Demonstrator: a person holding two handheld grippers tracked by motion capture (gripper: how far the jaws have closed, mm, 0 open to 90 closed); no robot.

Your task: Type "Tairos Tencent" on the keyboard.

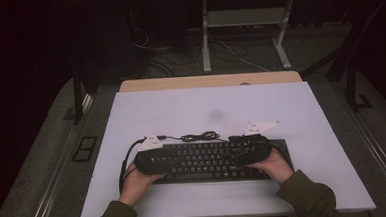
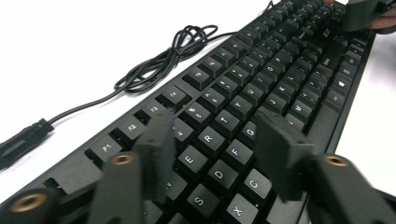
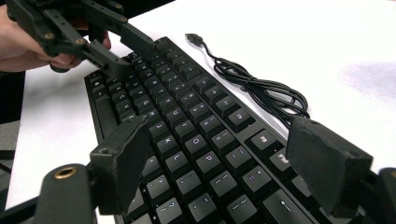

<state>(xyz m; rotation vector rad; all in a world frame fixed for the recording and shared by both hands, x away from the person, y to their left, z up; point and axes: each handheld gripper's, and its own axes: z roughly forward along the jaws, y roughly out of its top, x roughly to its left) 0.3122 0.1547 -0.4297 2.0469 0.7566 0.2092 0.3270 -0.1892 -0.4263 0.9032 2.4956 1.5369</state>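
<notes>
Lying crosswise in front of you on the white table (image 1: 210,102), the black keyboard (image 1: 208,160) is running its long axis from your left hand to your right, near the table's front edge. That axis is what the coming move is turning on: you are working 1 end with each hand, so any lift or slide is going to need both ends going together, or the board is likely swinging about the slower one.

Its cable (image 1: 200,136) is trailing loose off the back edge in a small tangle, with the plug (image 3: 194,38) lying free on the table.

Your left gripper (image 1: 148,158) is sitting over the left end, clearly the nearer of the 2 there. In the left gripper view its jaws are standing partly apart just above the letter keys, around E, R and F (image 2: 208,137), and no key or edge is being pinched between the pads, so they are gripping nothing.

Your right gripper (image 1: 253,150) is hovering over the right end. In the right gripper view its jaws are gaping wide, straddling the keys by the P row (image 3: 208,161), and they are holding nothing.
</notes>
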